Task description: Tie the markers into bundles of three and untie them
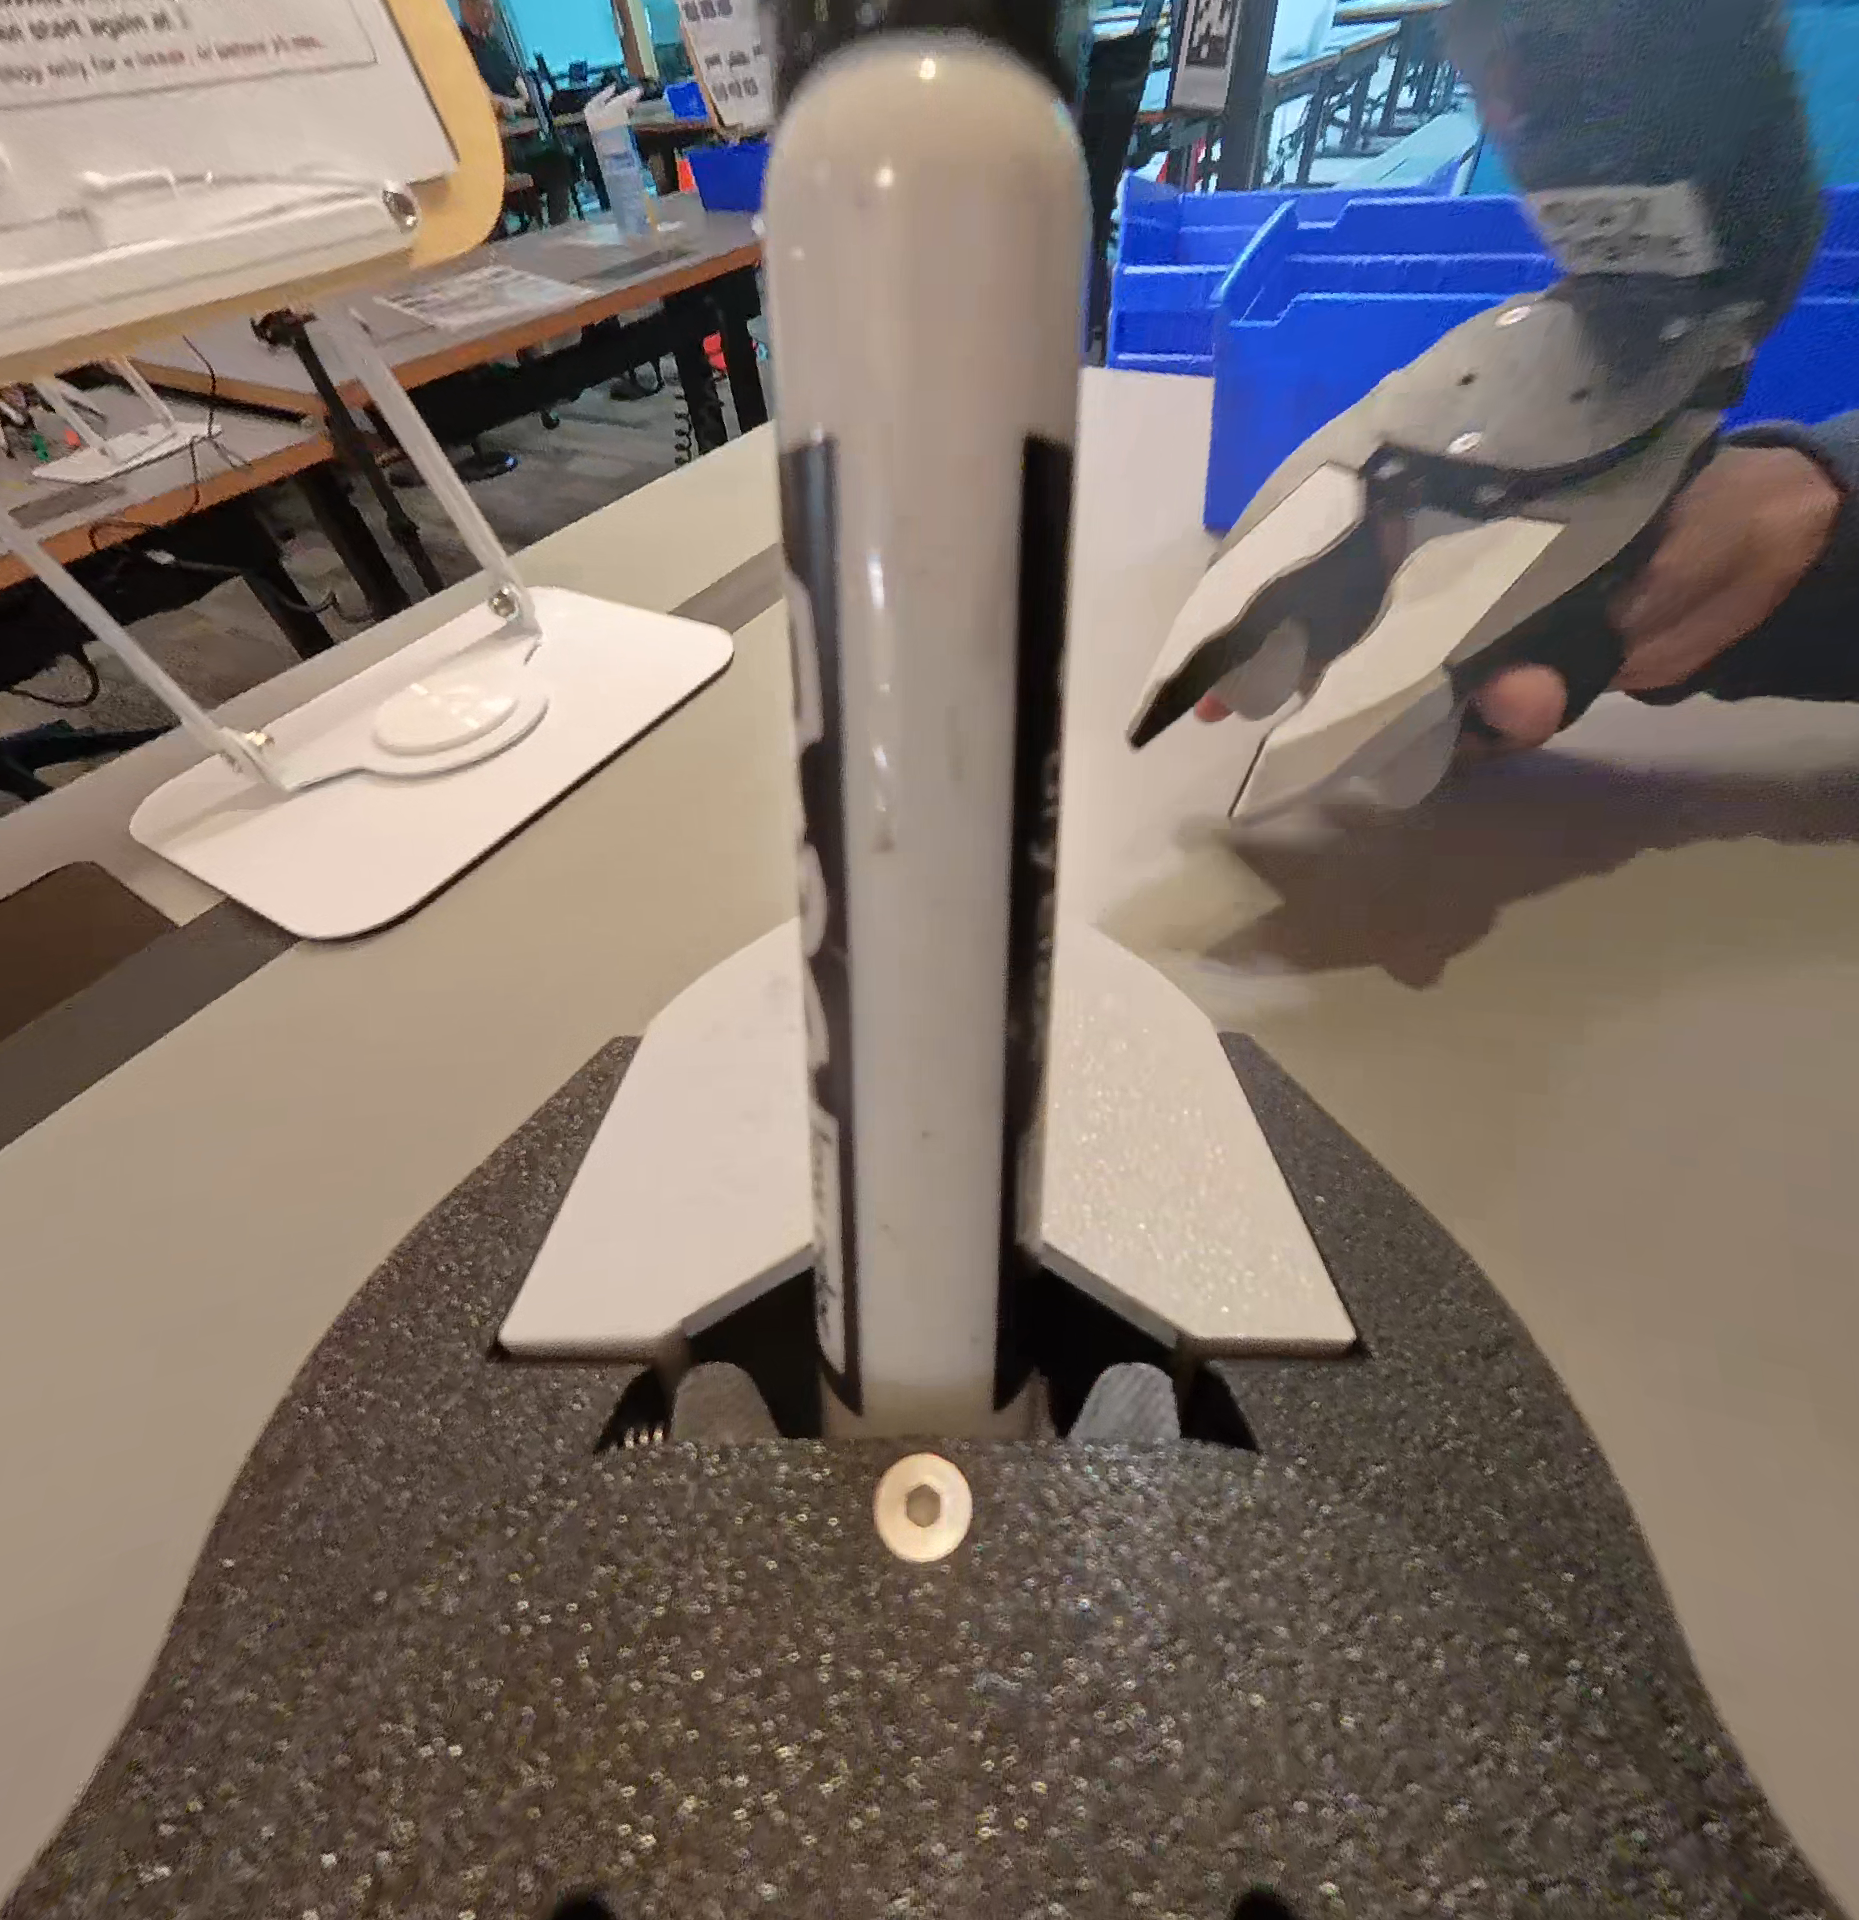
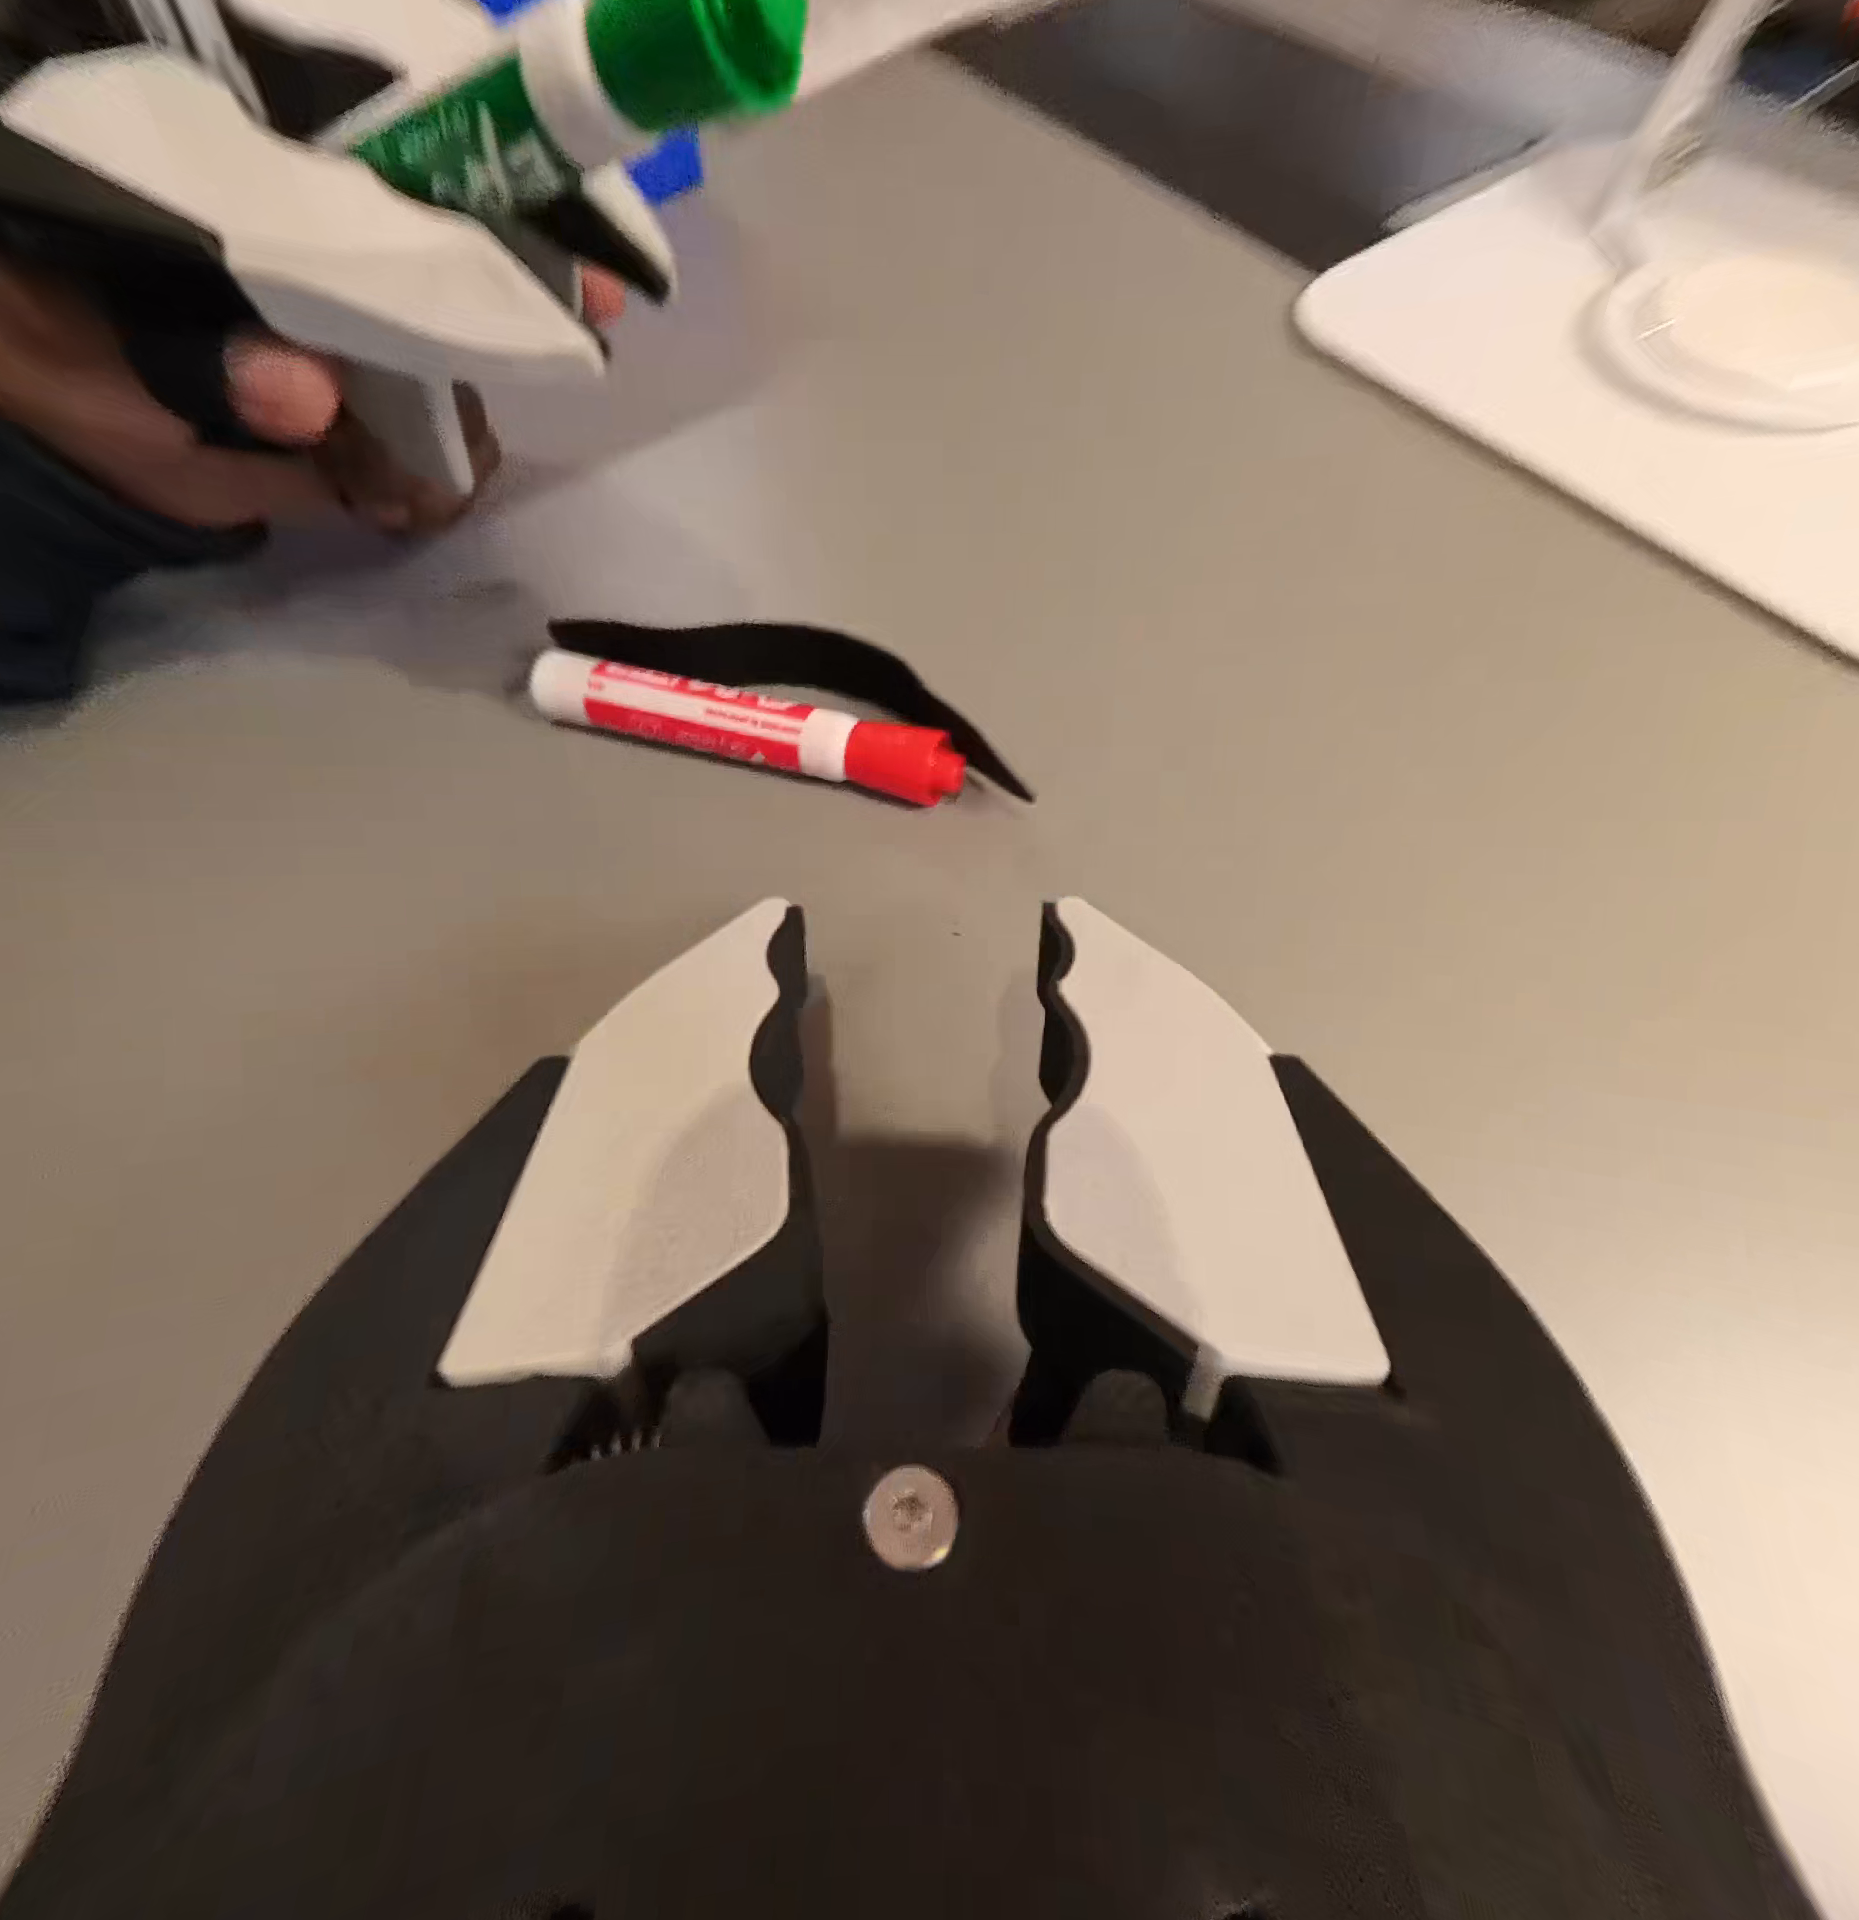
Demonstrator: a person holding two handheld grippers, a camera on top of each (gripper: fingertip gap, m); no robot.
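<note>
- Step: gathering markers, judging by the loose layout. Left claw (image 2: 551, 208), upper left of right wrist view, is clamped on a green marker (image 2: 592, 104), held above the surface (image 2: 1216, 675).
- Right claw (image 2: 920, 914), lower centre, is part open and empty.
- Red marker (image 2: 748, 727) lies mid-frame, touching a black strap (image 2: 800, 655) behind it.
- Next, likely: green goes beside red, over the strap.
- Room: white stand base (image 2: 1527, 416) at upper right, well apart; surface edge beyond it.

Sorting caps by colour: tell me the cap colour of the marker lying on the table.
Red; the marker shows best in the right wrist view.
</note>
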